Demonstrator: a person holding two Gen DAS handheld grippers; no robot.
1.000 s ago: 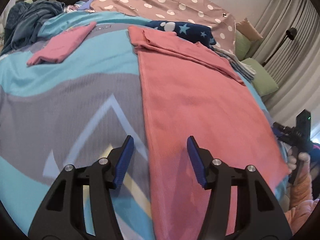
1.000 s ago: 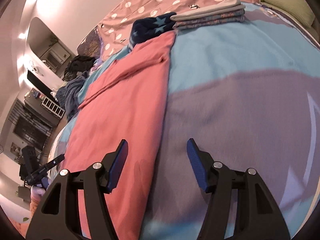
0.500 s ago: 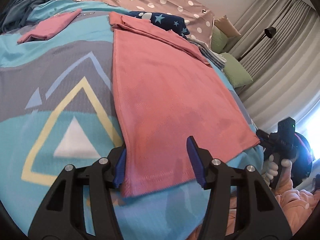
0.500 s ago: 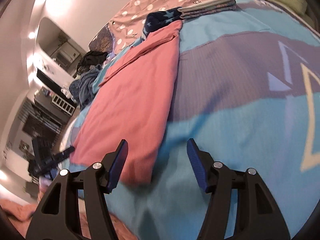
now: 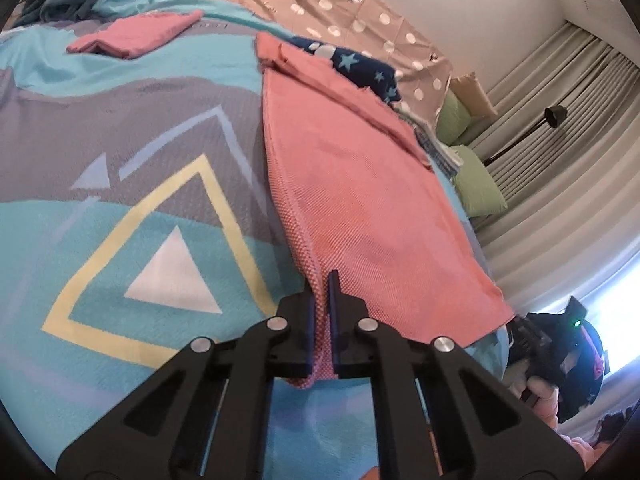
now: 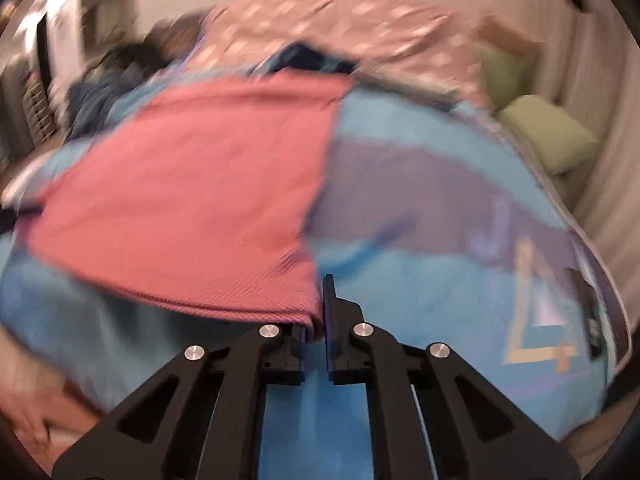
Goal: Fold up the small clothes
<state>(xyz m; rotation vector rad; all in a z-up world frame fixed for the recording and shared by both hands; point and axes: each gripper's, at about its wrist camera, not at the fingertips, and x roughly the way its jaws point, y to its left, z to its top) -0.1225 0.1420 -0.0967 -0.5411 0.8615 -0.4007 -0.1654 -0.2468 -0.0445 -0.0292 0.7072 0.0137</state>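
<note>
A pink garment (image 5: 360, 184) lies spread lengthwise on the bed, its far end folded over. My left gripper (image 5: 321, 280) is shut on the garment's near left corner, with pink cloth pinched between the blue pads. In the right wrist view, which is blurred, the same pink garment (image 6: 192, 184) fills the left half. My right gripper (image 6: 319, 288) is shut on its near right corner, the hem running off to the left from the pads. The right gripper also shows at the lower right of the left wrist view, held in a hand (image 5: 556, 356).
The bedspread (image 5: 120, 184) is blue and grey with a yellow triangle. A folded pink piece (image 5: 136, 34) lies far left, a navy star-print cloth (image 5: 360, 68) and a folded stack beyond the garment. Green pillows (image 5: 476, 188), curtains and a floor lamp stand right.
Both grippers have gone from open to shut on the garment's near corners. Both views have swung, and the right wrist view has rolled and blurred.
</note>
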